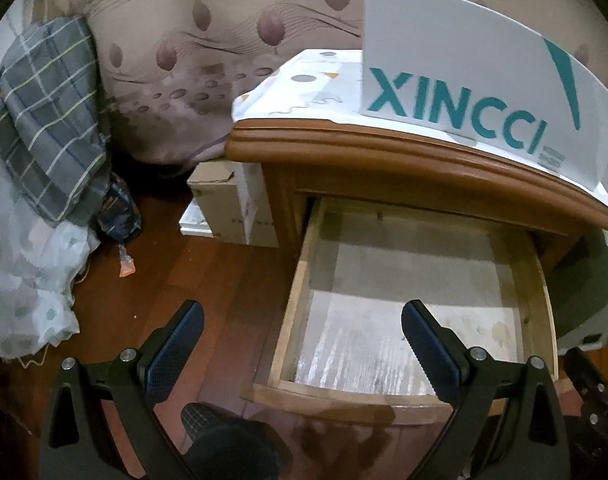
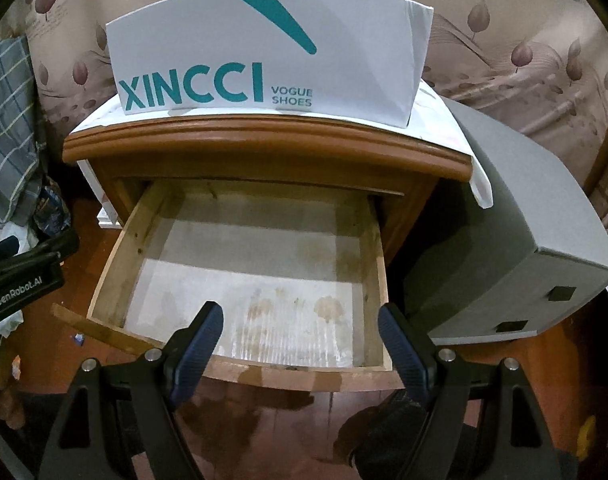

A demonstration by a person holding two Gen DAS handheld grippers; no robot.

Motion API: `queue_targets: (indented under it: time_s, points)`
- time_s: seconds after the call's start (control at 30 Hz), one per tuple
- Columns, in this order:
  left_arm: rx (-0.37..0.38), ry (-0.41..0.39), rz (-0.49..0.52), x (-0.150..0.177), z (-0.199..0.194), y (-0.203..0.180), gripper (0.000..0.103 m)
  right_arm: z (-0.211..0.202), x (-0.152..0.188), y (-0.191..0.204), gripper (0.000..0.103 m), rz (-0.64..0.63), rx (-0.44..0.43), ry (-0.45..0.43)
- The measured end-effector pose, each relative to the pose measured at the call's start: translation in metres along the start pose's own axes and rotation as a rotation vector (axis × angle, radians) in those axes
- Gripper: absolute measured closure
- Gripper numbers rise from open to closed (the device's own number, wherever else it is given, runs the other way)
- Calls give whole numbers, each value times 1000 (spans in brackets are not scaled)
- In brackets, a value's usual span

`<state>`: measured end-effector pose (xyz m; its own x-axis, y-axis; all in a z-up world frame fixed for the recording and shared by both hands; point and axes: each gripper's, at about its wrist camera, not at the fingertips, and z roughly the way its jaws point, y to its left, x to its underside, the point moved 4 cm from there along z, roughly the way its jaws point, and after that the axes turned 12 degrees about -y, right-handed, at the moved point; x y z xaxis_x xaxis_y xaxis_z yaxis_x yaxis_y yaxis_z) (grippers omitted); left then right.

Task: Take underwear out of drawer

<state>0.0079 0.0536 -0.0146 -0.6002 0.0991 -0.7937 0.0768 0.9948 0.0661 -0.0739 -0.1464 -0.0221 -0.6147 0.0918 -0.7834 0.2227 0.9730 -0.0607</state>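
Pale wood lines the drawer [image 2: 239, 280], which stands pulled out of a brown nightstand [image 2: 263, 140]; its stained, whitish bottom lies bare, and no underwear can be made out in either view, so where it sits I cannot tell. On the nightstand's top lies a white patterned cloth [image 1: 304, 80], and on that stands a white shoe box [image 2: 271, 48] printed XINCCI in teal. A grey box [image 2: 516, 240] rests just beside the nightstand's right side. Dark reddish wooden floor [image 1: 223, 280] runs beneath, with cardboard boxes [image 1: 231, 208] against the nightstand's left side and a grey checked fabric [image 1: 51, 120] heaped further left. Behind hangs a beige curtain with mauve buds [image 1: 175, 40]. Both the left gripper [image 1: 304, 336] and the right gripper [image 2: 299, 340] hover near the drawer's front, fingers spread wide, holding nothing.
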Motion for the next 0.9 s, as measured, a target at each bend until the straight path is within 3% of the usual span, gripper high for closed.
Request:
queue_targets:
  time_s: [0.3, 0.9]
  points:
    - [63, -18, -3, -3, -4, -10, 5, 1, 0, -2, 21, 7, -6, 4]
    - [53, -13, -2, -2, -3, -10, 5, 3, 4, 4, 21, -18, -13, 18]
